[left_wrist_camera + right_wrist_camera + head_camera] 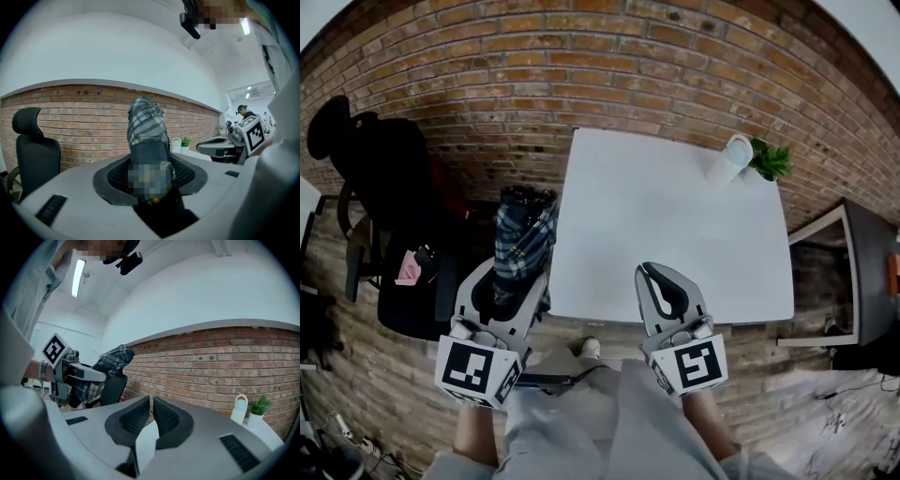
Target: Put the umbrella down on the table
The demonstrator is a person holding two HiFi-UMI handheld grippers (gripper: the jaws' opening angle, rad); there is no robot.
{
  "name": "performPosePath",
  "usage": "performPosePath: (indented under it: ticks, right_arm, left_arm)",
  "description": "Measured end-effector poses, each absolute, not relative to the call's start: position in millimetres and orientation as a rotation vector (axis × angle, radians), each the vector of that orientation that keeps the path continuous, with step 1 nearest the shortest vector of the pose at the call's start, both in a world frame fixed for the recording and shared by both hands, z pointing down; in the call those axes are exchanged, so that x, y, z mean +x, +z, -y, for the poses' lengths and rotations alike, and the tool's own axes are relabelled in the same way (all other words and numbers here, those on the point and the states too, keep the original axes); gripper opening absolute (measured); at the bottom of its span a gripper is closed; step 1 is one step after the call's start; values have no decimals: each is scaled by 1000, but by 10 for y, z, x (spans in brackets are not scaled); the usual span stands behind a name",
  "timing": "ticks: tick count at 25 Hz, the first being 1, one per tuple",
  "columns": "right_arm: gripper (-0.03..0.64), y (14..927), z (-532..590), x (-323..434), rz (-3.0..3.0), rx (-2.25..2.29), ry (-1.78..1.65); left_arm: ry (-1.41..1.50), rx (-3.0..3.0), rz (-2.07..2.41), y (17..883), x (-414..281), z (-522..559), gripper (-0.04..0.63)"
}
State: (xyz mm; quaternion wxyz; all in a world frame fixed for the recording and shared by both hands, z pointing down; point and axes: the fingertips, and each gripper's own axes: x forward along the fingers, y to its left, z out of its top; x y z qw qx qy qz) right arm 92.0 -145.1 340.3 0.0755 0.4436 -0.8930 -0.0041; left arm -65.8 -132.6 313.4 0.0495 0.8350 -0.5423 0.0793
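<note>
the left gripper (502, 286) has its jaws clamped on what looks like the handle end of the folded plaid umbrella (523, 230), upright just beside the left edge of the white table (675, 234) and not yet over it, while the right gripper (654, 277) hangs at the near edge, jaws pressed almost together on nothing. to do it well, bring the umbrella over the bare middle, tip it flat, lower it till it rests, then let go. at the far right corner a white bottle (729, 159), contents hidden, stands beside a small pot (255, 420) holding a green plant (771, 159).
</note>
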Motion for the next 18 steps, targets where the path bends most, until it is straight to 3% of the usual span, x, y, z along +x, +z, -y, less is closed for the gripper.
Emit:
performPosePath:
  ticks: [18]
  right_arm:
    - [52,3151,1859,650,2664,1453,-74]
  left_arm:
    - [265,2616,1554,3062,-846,1769,229]
